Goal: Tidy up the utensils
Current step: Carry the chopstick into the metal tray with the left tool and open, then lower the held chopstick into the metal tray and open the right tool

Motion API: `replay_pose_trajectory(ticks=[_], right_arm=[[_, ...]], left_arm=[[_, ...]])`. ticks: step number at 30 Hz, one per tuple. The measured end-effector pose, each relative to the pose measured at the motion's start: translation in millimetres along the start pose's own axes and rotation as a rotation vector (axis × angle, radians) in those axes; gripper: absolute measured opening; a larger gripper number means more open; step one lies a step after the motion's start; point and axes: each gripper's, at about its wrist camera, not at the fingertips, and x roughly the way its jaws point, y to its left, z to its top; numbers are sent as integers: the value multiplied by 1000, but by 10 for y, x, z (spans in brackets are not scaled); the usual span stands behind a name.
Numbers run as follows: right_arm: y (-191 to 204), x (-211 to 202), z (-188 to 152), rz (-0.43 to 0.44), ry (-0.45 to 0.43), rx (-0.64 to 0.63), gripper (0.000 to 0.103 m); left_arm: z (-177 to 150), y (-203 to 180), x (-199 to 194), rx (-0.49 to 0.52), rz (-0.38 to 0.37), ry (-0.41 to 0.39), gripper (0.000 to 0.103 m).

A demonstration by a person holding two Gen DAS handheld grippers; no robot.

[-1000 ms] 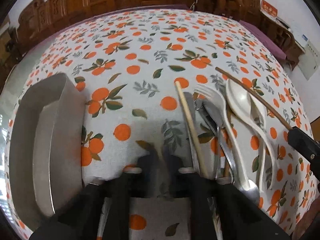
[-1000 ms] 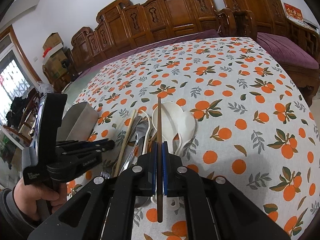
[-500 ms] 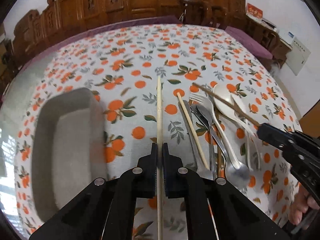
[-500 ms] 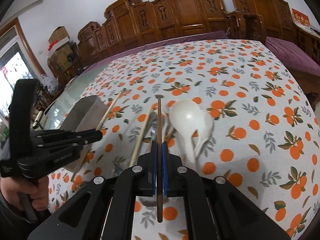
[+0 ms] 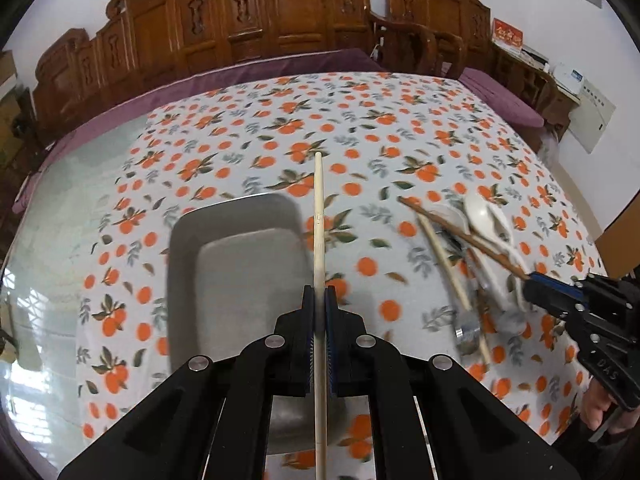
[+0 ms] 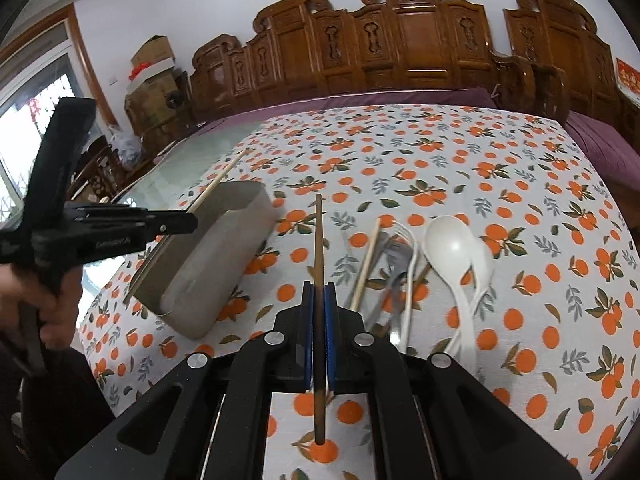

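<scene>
Left gripper (image 5: 319, 312) clamped on a pale chopstick (image 5: 318, 216), long axis running straight forward from between the closed fingers, tip away from the camera, shaft over the right rim of the metal tray (image 5: 224, 256). Right gripper (image 6: 319, 308) clamped likewise on a dark brown chopstick (image 6: 318, 240), pointing forward, held just right of the tray. Right of the tray, on the desk, the remaining utensils in a loose pile: another pale chopstick (image 6: 366, 264), a white fork (image 6: 408, 264), metal cutlery (image 6: 394, 264) and two white spoons (image 6: 452, 248), handles toward the camera. Desk covered by an orange-fruit tablecloth (image 6: 520, 208); carved wooden chairs (image 6: 400, 40) stand beyond its far edge, against a white wall.
</scene>
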Motion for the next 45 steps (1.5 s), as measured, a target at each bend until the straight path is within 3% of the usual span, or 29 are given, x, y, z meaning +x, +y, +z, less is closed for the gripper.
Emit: replay_pose_trajectory(ticks=[14, 17, 21, 27, 35, 38, 45], right_arm=[[143, 55, -41, -6, 16, -34, 6], [164, 58, -41, -1, 18, -34, 6], [241, 67, -66, 4, 24, -44, 6], [433, -3, -35, 25, -1, -63, 6], [786, 23, 95, 40, -14, -104, 6], [881, 84, 151, 38, -11, -115, 6], [1091, 392, 303, 38, 11, -103, 6]], left_arm=[[-131, 510, 463, -75, 49, 73, 6], [-159, 521, 413, -72, 50, 48, 22], [-224, 540, 256, -59, 61, -2, 26], [-366, 572, -98, -55, 89, -114, 45], [-403, 664, -369, -43, 126, -218, 85], [-396, 761, -415, -69, 121, -239, 91], [-408, 1055, -429, -125, 128, -246, 91]])
